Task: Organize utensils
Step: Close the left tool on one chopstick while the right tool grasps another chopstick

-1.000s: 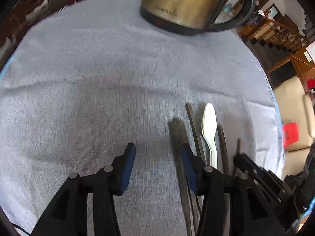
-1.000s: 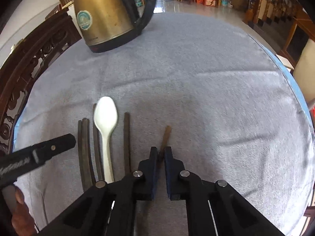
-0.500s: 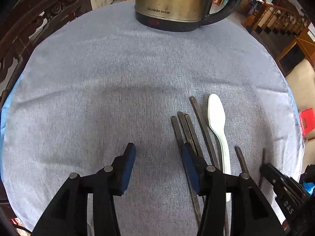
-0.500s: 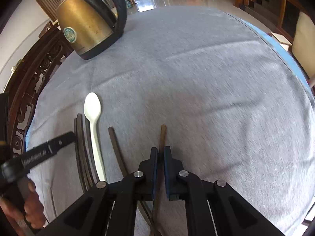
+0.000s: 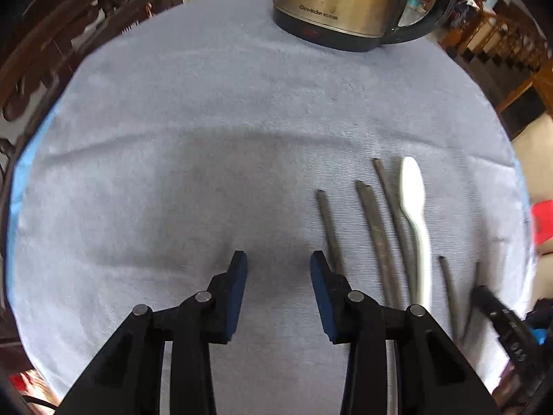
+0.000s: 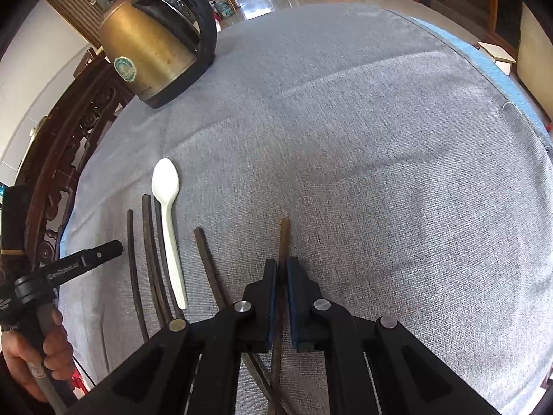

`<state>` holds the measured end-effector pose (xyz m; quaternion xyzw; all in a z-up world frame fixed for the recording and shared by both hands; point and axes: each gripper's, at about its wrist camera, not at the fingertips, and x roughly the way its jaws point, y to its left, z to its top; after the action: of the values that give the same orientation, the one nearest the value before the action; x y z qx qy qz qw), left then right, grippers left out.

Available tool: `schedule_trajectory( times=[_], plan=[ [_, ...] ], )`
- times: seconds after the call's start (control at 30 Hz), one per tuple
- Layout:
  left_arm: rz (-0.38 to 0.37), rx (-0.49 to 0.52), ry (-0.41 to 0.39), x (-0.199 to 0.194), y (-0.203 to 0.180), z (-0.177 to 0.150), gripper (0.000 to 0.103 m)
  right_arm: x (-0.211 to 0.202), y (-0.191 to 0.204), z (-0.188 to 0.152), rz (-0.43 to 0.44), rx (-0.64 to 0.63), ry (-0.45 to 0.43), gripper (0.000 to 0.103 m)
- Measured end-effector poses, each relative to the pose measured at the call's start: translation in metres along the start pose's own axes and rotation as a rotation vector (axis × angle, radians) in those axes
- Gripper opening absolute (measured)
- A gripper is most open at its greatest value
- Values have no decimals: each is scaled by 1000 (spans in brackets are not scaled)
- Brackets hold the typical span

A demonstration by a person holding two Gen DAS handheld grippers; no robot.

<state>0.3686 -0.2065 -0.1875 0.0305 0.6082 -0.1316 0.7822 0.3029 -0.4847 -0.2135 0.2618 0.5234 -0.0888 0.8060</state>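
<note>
My right gripper (image 6: 281,276) clamps a brown chopstick (image 6: 284,238), my left gripper (image 5: 278,266) closing on nothing, above grey tablecloth (image 6: 380,155) bearing a brass kettle (image 6: 152,52).

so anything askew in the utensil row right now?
Yes. One dark chopstick right of the white spoon lies slanted and runs under the chopstick gripped in the right gripper. The three left of the spoon are roughly parallel. Nothing looks spilled or broken.

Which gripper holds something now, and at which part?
The right gripper clamps a brown chopstick along its shaft. The left gripper, closing, holds nothing.
</note>
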Motion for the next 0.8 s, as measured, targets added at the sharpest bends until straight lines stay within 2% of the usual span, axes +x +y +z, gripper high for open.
schedule_trajectory(
  times=[0.1,0.17,0.33,0.5,0.63,0.7,0.77,0.8],
  plan=[
    [-9,-13,-5,0,-15,-2,47,-2,-3,0,14,1,10,9],
    [13,-15,-24,0,-24,-3,50,-3,-6,0,24,-2,17,8],
    [-8,-63,-8,-4,-36,3,50,-7,-12,0,38,-5,27,8],
    [-24,-65,-18,-14,-39,-2,50,-7,-10,0,28,-22,25,8],
    [35,-15,-35,-3,-49,6,49,-6,-7,-1,22,-28,19,8],
    [72,11,-41,-3,-55,5,41,-5,-7,0,26,-26,23,8],
    [97,29,-54,-6,-64,16,17,-5,-7,1,27,-26,28,8],
    [87,35,-57,-7,-65,17,12,-5,-6,1,24,-30,31,8]
  ],
)
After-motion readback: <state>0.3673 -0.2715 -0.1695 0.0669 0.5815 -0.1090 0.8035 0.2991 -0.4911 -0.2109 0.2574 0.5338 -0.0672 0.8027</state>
